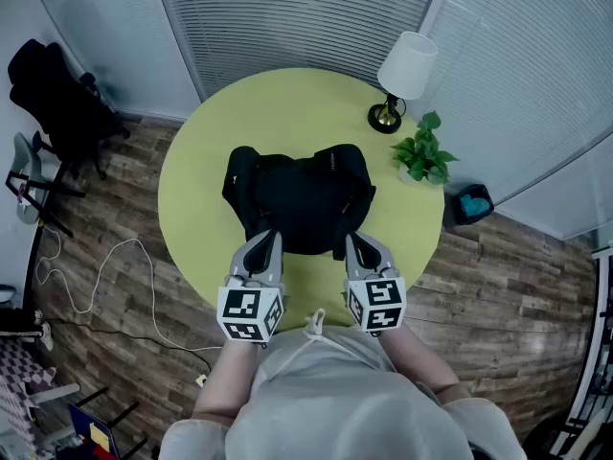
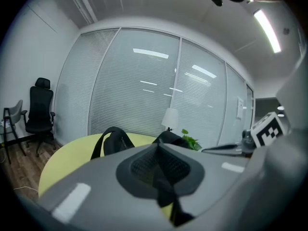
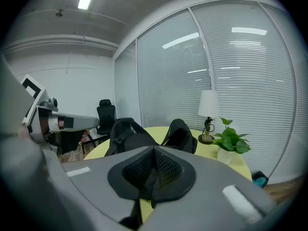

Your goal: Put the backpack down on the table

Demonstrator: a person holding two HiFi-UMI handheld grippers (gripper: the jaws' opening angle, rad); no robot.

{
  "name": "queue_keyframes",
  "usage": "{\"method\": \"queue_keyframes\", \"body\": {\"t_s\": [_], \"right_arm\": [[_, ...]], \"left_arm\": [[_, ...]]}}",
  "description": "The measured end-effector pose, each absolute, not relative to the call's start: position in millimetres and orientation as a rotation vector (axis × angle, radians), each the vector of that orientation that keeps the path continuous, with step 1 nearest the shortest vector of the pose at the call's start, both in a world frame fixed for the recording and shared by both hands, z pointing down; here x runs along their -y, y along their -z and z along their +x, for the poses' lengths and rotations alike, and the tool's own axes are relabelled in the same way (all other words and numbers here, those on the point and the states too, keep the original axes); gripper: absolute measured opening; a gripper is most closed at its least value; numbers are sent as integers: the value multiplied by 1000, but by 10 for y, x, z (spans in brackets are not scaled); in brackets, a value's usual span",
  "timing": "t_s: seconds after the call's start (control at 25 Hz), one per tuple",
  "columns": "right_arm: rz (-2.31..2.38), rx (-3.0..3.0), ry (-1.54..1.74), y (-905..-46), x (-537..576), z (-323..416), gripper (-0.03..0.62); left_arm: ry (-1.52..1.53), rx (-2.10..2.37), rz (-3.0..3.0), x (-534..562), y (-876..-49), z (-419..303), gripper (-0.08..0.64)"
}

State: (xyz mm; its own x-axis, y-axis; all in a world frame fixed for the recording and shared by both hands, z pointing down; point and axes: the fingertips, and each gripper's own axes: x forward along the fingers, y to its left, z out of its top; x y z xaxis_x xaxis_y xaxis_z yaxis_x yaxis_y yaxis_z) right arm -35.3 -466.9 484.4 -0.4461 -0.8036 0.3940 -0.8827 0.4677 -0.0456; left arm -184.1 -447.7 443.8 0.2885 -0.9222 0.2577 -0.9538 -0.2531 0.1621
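A black backpack (image 1: pixel 302 199) lies flat on the round yellow-green table (image 1: pixel 192 190). Both grippers sit at its near edge, the left gripper (image 1: pixel 269 241) at the near left corner and the right gripper (image 1: pixel 351 242) at the near right. In the left gripper view the left gripper (image 2: pixel 157 150) has its pads pressed together, and a thin dark strap (image 2: pixel 168 196) runs down from between them. The right gripper (image 3: pixel 153 153) is shut the same way on a dark strap (image 3: pixel 144 194). Beyond the jaws, the backpack (image 2: pixel 113 141) (image 3: pixel 130 134) rests on the table.
A white-shaded lamp (image 1: pixel 402 75) and a potted plant (image 1: pixel 421 151) stand at the table's far right. A black office chair (image 1: pixel 57 94) is on the wood floor at the left, near a white cable (image 1: pixel 115 266). Blinds line the far wall.
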Motion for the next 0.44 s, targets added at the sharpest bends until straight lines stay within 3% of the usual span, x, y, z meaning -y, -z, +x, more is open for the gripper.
{"method": "queue_keyframes", "body": {"t_s": [0.44], "right_arm": [[1485,2402,-257,-4759,4686,-365,-3]], "left_arm": [[-139,1723,2249,4527,-4445,-1945,6]]}}
